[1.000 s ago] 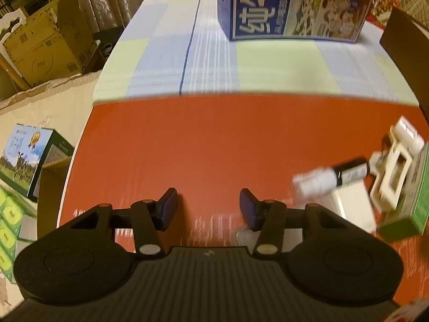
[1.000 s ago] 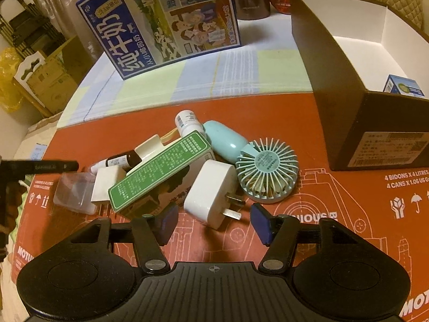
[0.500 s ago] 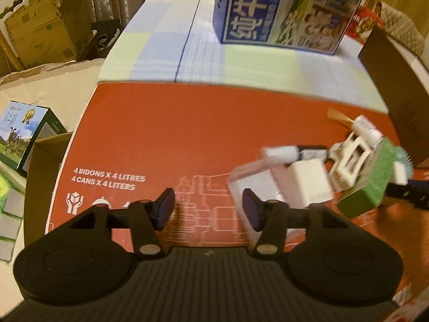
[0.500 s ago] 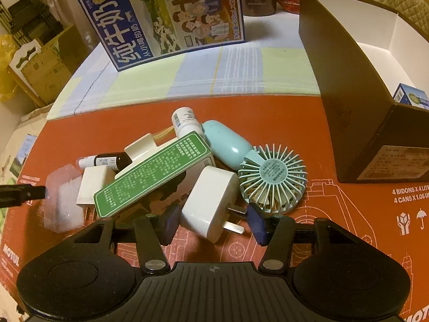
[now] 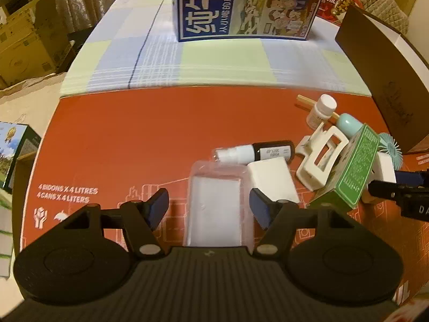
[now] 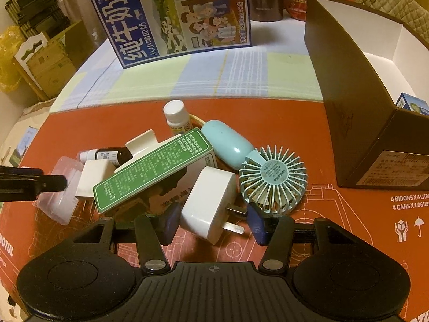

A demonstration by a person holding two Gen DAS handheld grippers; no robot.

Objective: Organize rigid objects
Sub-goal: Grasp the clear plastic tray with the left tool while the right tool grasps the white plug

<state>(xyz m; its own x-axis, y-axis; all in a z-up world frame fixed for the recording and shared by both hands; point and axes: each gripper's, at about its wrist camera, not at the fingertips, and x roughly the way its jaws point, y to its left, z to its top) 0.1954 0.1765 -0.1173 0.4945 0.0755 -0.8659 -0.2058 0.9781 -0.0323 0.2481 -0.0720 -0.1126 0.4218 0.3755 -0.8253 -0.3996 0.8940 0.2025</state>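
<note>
A pile of small items lies on the red mat (image 5: 134, 139). My left gripper (image 5: 209, 205) is open, its jaws on either side of a clear plastic case (image 5: 215, 204), apart from it. My right gripper (image 6: 211, 218) is open around a white plug adapter (image 6: 207, 204), not clamped. Beside the adapter lie a green-topped box (image 6: 152, 170), a teal hand fan (image 6: 270, 179), a white pill bottle (image 6: 175, 116), a dark spray bottle (image 5: 257, 151), a white hair clip (image 5: 321, 158) and a white block (image 5: 272, 177).
A dark open storage box (image 6: 348, 102) with white inside stands at the right; a small blue carton (image 6: 411, 106) lies in it. A big blue milk carton box (image 6: 171, 18) stands behind on the checked cloth. Cardboard boxes (image 5: 26, 43) stand on the floor to the left.
My left gripper has swung right and forward until the clear case sits between its jaws. My right gripper has moved forward so its jaws flank the white adapter.
</note>
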